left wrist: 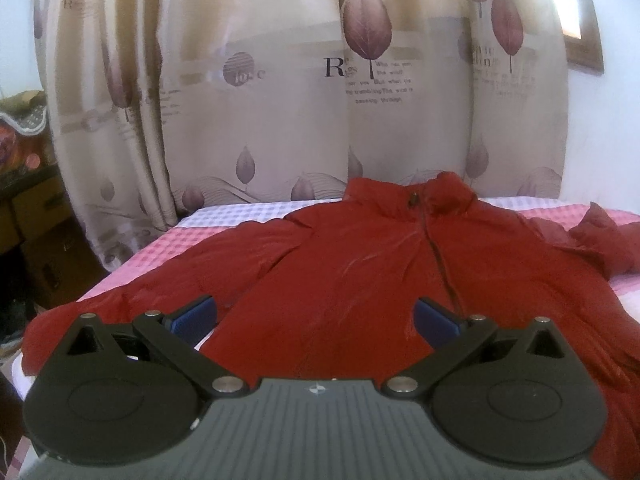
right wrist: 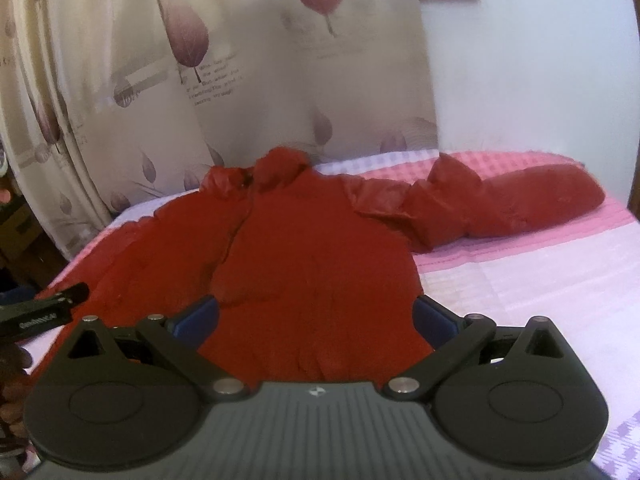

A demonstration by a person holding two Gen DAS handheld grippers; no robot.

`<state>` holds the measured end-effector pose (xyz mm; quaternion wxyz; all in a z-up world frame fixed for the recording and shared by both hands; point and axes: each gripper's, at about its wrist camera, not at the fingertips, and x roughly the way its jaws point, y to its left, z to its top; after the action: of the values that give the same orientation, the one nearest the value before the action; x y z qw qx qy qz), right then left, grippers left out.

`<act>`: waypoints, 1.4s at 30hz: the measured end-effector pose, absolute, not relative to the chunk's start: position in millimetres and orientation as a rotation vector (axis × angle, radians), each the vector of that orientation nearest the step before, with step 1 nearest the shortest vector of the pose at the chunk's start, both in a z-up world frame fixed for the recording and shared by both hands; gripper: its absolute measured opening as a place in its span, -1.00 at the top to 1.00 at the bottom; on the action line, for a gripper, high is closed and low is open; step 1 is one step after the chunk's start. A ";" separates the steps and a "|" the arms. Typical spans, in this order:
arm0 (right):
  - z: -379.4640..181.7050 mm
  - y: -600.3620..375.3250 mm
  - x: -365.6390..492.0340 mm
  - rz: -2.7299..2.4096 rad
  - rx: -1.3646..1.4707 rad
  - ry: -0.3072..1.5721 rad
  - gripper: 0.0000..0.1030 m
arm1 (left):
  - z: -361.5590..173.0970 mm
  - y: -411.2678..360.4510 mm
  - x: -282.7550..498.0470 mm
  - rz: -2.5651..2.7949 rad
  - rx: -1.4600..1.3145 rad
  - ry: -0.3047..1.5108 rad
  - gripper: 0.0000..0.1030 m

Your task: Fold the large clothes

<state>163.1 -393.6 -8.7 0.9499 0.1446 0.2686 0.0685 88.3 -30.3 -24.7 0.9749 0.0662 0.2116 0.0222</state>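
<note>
Lying flat on checked bedsheet (left wrist: 256, 212): red jacket (left wrist: 360, 264).

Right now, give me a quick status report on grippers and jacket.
Left gripper open, empty. Right gripper open, empty. Red jacket flat on bed, unfolded. Nothing blocking.

A home bedroom: a bed (left wrist: 256, 216) with a pink checked sheet stands against leaf-printed curtains (left wrist: 280, 100) and a white wall (right wrist: 540, 80)

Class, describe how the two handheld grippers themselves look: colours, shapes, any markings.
Both the left gripper and right gripper match: grey ribbed body with a small star-like emblem, black round-lobed linkage arms with silver pins, and blue finger pads.
</note>
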 end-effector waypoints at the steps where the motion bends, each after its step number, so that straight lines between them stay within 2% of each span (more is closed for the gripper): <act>1: -9.1 -396.6 164.6 0.144 0.308 0.546 -1.00 | -25.2 -32.2 90.0 0.045 0.134 0.428 -1.00; 12: -26.5 -446.0 178.7 0.206 0.505 0.546 -1.00 | -33.7 -45.1 113.9 0.042 0.152 0.471 -1.00; 22: -63.1 -591.3 206.4 0.055 0.819 0.417 -0.97 | -29.2 -53.6 106.2 -0.008 0.158 0.431 -1.00; 24: -75.2 -619.7 218.6 0.017 0.862 0.409 -0.79 | -28.8 -57.2 105.3 -0.018 0.155 0.436 -1.00; 27: -92.7 -660.9 245.8 -0.043 0.924 0.424 0.00 | -29.5 -63.5 103.3 -0.028 0.167 0.441 -1.00; 30: -106.8 -697.7 271.8 -0.099 0.963 0.411 -0.02 | -28.7 -66.2 100.5 -0.030 0.178 0.431 -1.00; 35: -115.2 -703.8 309.5 -0.232 0.759 0.439 -0.07 | -24.9 -66.1 104.5 0.003 0.182 0.448 -1.00; 36: -117.1 -705.2 305.4 -0.229 0.788 0.397 -0.12 | -24.0 -65.8 105.6 0.009 0.175 0.456 -1.00; 37: -120.7 -708.7 301.8 -0.203 0.846 0.363 -0.29 | -23.2 -65.4 106.2 0.012 0.170 0.462 -1.00; 39: -133.8 -719.7 299.1 -0.204 0.974 0.350 -0.43 | -23.7 -67.1 106.7 0.016 0.169 0.465 -1.00; 42: -149.9 -745.2 300.5 -0.205 1.113 0.322 -0.37 | -26.1 -72.9 104.6 0.009 0.180 0.470 -1.00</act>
<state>300.5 -745.2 -149.9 0.8318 0.5251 0.1517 -0.0965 104.6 -72.9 -26.1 0.9685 0.0888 0.2325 0.0046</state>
